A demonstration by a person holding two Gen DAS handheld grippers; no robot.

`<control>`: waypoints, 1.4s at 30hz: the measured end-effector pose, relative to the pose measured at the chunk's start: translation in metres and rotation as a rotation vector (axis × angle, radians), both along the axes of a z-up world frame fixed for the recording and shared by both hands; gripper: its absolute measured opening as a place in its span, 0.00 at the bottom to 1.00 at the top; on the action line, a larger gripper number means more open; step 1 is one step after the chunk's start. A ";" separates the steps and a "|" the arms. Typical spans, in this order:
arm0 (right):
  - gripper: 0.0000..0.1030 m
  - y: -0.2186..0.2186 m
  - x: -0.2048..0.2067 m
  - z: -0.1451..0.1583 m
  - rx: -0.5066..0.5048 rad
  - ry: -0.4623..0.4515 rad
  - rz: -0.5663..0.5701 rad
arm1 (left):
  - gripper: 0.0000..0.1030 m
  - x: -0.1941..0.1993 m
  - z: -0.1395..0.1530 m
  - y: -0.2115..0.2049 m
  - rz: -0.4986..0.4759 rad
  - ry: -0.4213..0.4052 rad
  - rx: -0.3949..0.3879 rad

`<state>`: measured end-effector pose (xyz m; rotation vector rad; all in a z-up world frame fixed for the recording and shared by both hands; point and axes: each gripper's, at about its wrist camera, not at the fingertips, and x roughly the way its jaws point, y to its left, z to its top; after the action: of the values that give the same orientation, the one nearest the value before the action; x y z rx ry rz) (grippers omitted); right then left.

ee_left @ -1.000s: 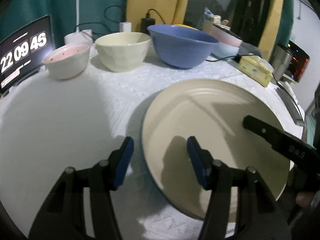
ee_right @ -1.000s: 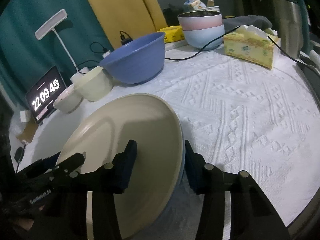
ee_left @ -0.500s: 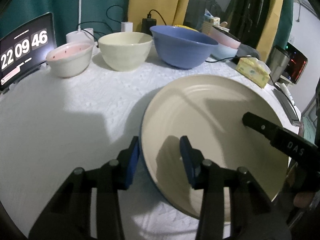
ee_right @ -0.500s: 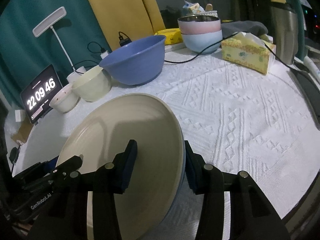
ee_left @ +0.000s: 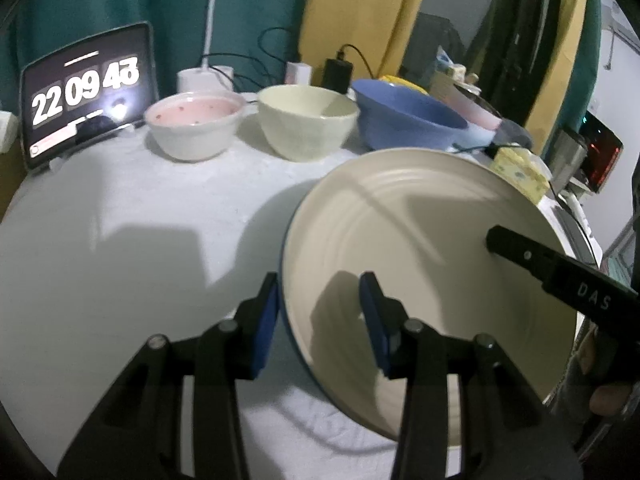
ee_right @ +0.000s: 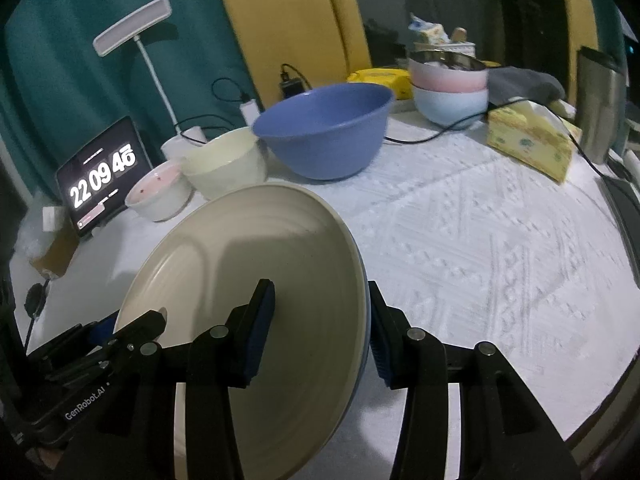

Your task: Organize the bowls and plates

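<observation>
A large cream plate [ee_left: 420, 240] with a blue underside hangs tilted above the white tablecloth [ee_right: 500, 240], gripped from both sides. My left gripper [ee_left: 320, 312] is shut on its left rim, one pad under the edge and one on the inside. On the opposite rim my right gripper [ee_right: 320, 320] is shut the same way over the plate [ee_right: 260, 248]. Beyond it stand a white bowl with a pink inside [ee_left: 196, 128], a cream bowl [ee_left: 306, 124] and a big blue bowl [ee_left: 408, 124] in a row.
A tablet clock [ee_left: 88, 88] and a desk lamp [ee_right: 132, 28] stand at the back left. Stacked pink and pale blue bowls [ee_right: 450, 88], a yellow tissue box [ee_right: 528, 140], a metal flask [ee_right: 600, 100] and cables sit at the back right. The table edge curves close on the right.
The left jaws narrowed onto the plate's rim. Both grippers then rose with the plate, which left the cloth and tilted; the row of bowls looms nearer.
</observation>
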<state>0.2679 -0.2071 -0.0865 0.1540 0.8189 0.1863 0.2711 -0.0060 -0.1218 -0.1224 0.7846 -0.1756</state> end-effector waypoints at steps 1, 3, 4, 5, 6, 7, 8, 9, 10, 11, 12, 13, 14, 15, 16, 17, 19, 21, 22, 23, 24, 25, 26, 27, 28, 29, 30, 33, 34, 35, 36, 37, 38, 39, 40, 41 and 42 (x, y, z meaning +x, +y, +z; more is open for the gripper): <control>0.46 0.004 0.001 0.001 0.000 0.000 0.006 | 0.40 0.000 0.001 0.005 0.007 -0.001 0.000; 0.46 0.013 0.004 0.003 0.001 0.000 0.018 | 0.40 0.000 0.003 0.014 0.019 -0.001 0.000; 0.46 0.018 0.005 0.004 0.002 -0.001 0.026 | 0.40 0.001 0.004 0.018 0.025 0.000 -0.001; 0.46 0.023 0.007 0.004 0.004 0.000 0.034 | 0.40 0.001 0.005 0.023 0.031 0.001 -0.001; 0.46 0.027 0.009 0.004 0.005 0.002 0.040 | 0.40 0.002 0.005 0.028 0.039 0.002 -0.002; 0.46 0.033 0.011 0.004 0.007 0.005 0.049 | 0.40 0.002 0.006 0.033 0.046 0.003 -0.004; 0.46 0.037 0.011 0.005 0.006 0.005 0.056 | 0.40 0.002 0.006 0.039 0.054 0.004 -0.005; 0.46 0.043 0.013 0.005 0.005 0.005 0.065 | 0.40 0.002 0.006 0.043 0.060 0.003 -0.005; 0.46 0.047 0.014 0.005 0.006 0.005 0.070 | 0.40 0.002 0.007 0.047 0.066 0.003 -0.004; 0.46 0.052 0.016 0.006 0.006 0.006 0.076 | 0.40 0.003 0.007 0.051 0.072 0.003 -0.004; 0.46 0.057 0.018 0.006 0.007 0.007 0.084 | 0.40 0.003 0.008 0.056 0.078 0.003 -0.004; 0.46 0.061 0.020 0.006 0.007 0.008 0.090 | 0.40 0.004 0.008 0.061 0.084 0.003 -0.005; 0.46 0.064 0.021 0.006 0.008 0.010 0.096 | 0.40 0.004 0.008 0.065 0.090 0.003 -0.006; 0.46 0.069 0.023 0.006 0.008 0.012 0.102 | 0.40 0.005 0.008 0.069 0.095 0.004 -0.007; 0.46 0.074 0.025 0.006 0.007 0.013 0.109 | 0.40 0.005 0.008 0.073 0.101 0.005 -0.008; 0.46 0.077 0.026 0.006 0.006 0.014 0.115 | 0.40 0.005 0.008 0.078 0.108 0.006 -0.009; 0.46 0.086 0.029 0.005 0.003 0.016 0.129 | 0.40 0.005 0.008 0.085 0.120 0.008 -0.009; 0.46 0.093 0.032 0.004 0.001 0.019 0.141 | 0.40 0.006 0.006 0.093 0.133 0.013 -0.010; 0.46 0.097 0.033 0.004 0.002 0.022 0.148 | 0.40 0.006 0.006 0.097 0.140 0.015 -0.010; 0.46 0.100 0.035 0.003 0.002 0.025 0.154 | 0.40 0.006 0.005 0.101 0.147 0.017 -0.008; 0.46 0.104 0.036 0.001 0.003 0.028 0.160 | 0.40 0.006 0.004 0.104 0.152 0.019 -0.007; 0.46 0.108 0.038 0.000 0.003 0.031 0.167 | 0.40 0.006 0.003 0.108 0.158 0.022 -0.007; 0.46 0.112 0.039 -0.002 0.006 0.037 0.173 | 0.40 0.007 0.002 0.112 0.164 0.025 -0.007; 0.46 0.115 0.040 -0.004 0.007 0.041 0.178 | 0.40 0.007 0.001 0.114 0.169 0.029 -0.006; 0.46 0.118 0.042 -0.006 0.008 0.046 0.183 | 0.40 0.007 0.000 0.117 0.176 0.033 0.001; 0.46 0.120 0.043 -0.008 0.009 0.051 0.189 | 0.40 0.008 -0.001 0.119 0.180 0.035 0.006; 0.46 0.123 0.044 -0.010 0.009 0.055 0.195 | 0.40 0.008 -0.002 0.121 0.185 0.039 0.009; 0.46 0.131 0.048 -0.016 0.011 0.072 0.212 | 0.40 0.010 -0.007 0.127 0.198 0.052 0.013; 0.46 0.132 0.050 -0.017 0.011 0.077 0.216 | 0.40 0.011 -0.009 0.129 0.203 0.059 0.016; 0.46 0.134 0.051 -0.019 0.011 0.084 0.220 | 0.40 0.011 -0.010 0.130 0.205 0.063 0.017; 0.46 0.135 0.052 -0.021 0.011 0.089 0.223 | 0.40 0.012 -0.013 0.132 0.207 0.070 0.018; 0.46 0.136 0.053 -0.023 0.011 0.095 0.227 | 0.40 0.013 -0.015 0.133 0.208 0.079 0.018; 0.46 0.137 0.054 -0.025 0.010 0.101 0.229 | 0.40 0.014 -0.018 0.133 0.211 0.087 0.018; 0.46 0.138 0.056 -0.028 0.010 0.111 0.231 | 0.40 0.014 -0.020 0.133 0.212 0.095 0.019; 0.46 0.139 0.056 -0.031 0.009 0.118 0.233 | 0.40 0.013 -0.021 0.134 0.212 0.088 0.019; 0.46 0.139 0.057 -0.033 0.010 0.123 0.233 | 0.40 0.012 -0.020 0.133 0.212 0.086 0.025; 0.46 0.138 0.057 -0.034 0.017 0.125 0.233 | 0.40 0.013 -0.020 0.132 0.212 0.086 0.029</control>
<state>0.3252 -0.0692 -0.1203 0.0860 0.9601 0.4066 0.2836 0.1257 -0.1416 -0.1855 0.8535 0.0422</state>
